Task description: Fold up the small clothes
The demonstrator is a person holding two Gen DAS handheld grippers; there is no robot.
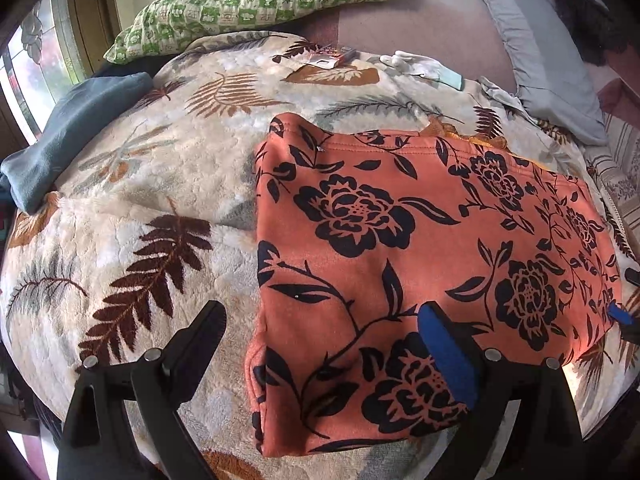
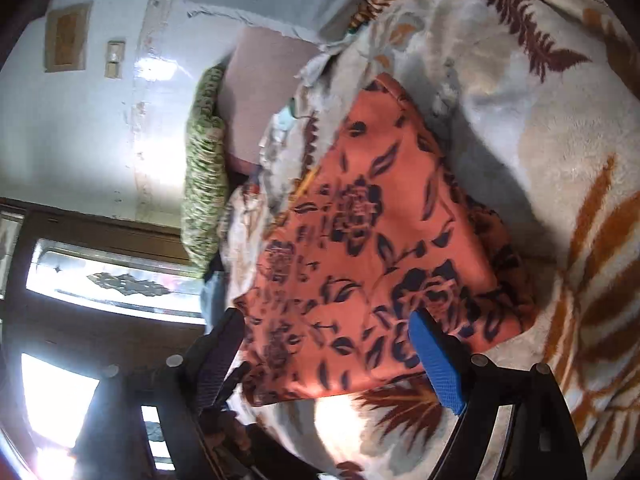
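An orange garment (image 1: 400, 240) with a black flower print lies folded flat in a rough rectangle on a cream fleece blanket (image 1: 160, 168) patterned with leaves. My left gripper (image 1: 320, 320) hovers over the garment's near left corner. It is open, one finger over the blanket and the blue-padded finger (image 1: 444, 352) over the cloth. A bit of the right gripper's blue pad (image 1: 620, 314) shows at the garment's right edge. In the tilted right wrist view, the right gripper (image 2: 326, 328) is open over a corner of the garment (image 2: 360, 220), and nothing is pinched.
A green checked pillow (image 1: 256, 0) lies at the far edge, a blue-grey cloth (image 1: 76, 132) at the left and a grey pillow (image 1: 540, 48) at the right. A small packet (image 1: 328, 58) and a white cloth (image 1: 416, 64) lie beyond the garment. A window (image 2: 112, 280) is on the left.
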